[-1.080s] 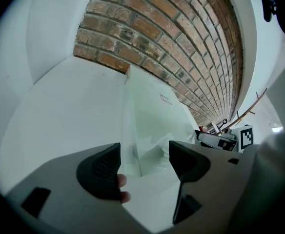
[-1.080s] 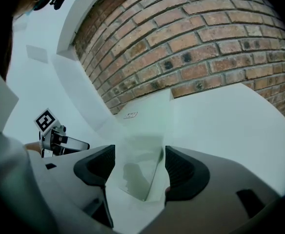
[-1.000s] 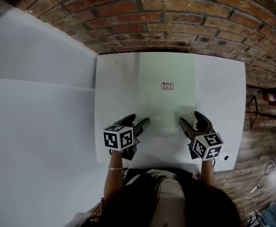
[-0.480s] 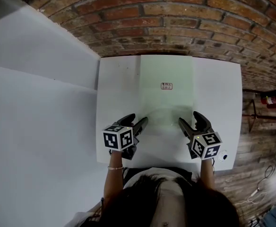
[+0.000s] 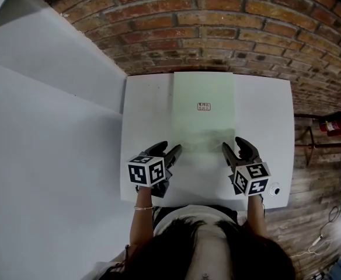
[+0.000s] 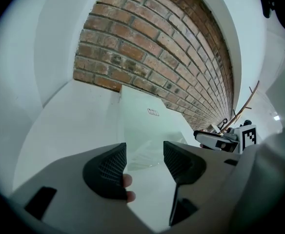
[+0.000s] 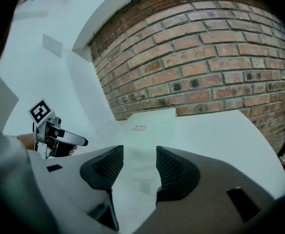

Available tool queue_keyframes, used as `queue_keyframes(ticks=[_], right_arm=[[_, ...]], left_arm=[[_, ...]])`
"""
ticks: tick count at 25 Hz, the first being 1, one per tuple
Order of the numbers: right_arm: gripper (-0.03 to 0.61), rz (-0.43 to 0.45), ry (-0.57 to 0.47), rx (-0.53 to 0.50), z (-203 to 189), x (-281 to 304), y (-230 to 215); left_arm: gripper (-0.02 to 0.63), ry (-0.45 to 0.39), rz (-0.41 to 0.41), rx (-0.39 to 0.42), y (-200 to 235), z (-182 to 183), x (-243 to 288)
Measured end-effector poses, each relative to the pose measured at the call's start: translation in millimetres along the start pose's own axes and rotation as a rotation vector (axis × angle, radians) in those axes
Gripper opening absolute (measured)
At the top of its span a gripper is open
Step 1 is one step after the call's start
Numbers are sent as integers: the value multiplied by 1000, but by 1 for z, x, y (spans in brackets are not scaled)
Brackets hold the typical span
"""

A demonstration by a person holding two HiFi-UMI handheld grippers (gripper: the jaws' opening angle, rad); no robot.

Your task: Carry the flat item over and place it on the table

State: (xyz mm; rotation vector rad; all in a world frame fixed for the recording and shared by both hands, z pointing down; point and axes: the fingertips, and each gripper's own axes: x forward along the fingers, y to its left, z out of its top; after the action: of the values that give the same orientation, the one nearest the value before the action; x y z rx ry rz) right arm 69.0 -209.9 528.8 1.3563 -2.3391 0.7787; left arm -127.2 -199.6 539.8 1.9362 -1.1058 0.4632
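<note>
A pale green, see-through flat sheet (image 5: 204,121) with a small label (image 5: 205,106) lies on the white table (image 5: 147,98), reaching back to the brick wall. My left gripper (image 5: 171,150) is at the sheet's near left corner and my right gripper (image 5: 233,145) at its near right corner. In the left gripper view the jaws (image 6: 145,155) are closing, with the sheet's near edge (image 6: 142,162) showing in the gap; the pads are apart from it. In the right gripper view the jaws (image 7: 140,162) are closing too, around the sheet's edge (image 7: 137,172), also without touching.
A brick wall (image 5: 217,34) runs behind the table. White panels (image 5: 48,127) fill the left side. A small round white object (image 5: 274,190) sits at the table's near right corner. A red fire extinguisher (image 5: 336,125) stands over the wooden floor at the right.
Both pairs of jaws have narrowed, the right one most in the last half second. The grippers stay at the sheet's near edge. The sheet has not moved on the table.
</note>
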Motion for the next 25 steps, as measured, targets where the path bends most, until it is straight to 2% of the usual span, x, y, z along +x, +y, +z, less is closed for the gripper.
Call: queue_keyframes(ticks=[11,25], right_arm=[[184,-3,-68,-40,13,-25,17],[104,-9,-151,-85,27,-63,29]], left_arm=[[224,-69,-5,50,-20,4,-24],[146,-156,27,121,-50,1,-56]])
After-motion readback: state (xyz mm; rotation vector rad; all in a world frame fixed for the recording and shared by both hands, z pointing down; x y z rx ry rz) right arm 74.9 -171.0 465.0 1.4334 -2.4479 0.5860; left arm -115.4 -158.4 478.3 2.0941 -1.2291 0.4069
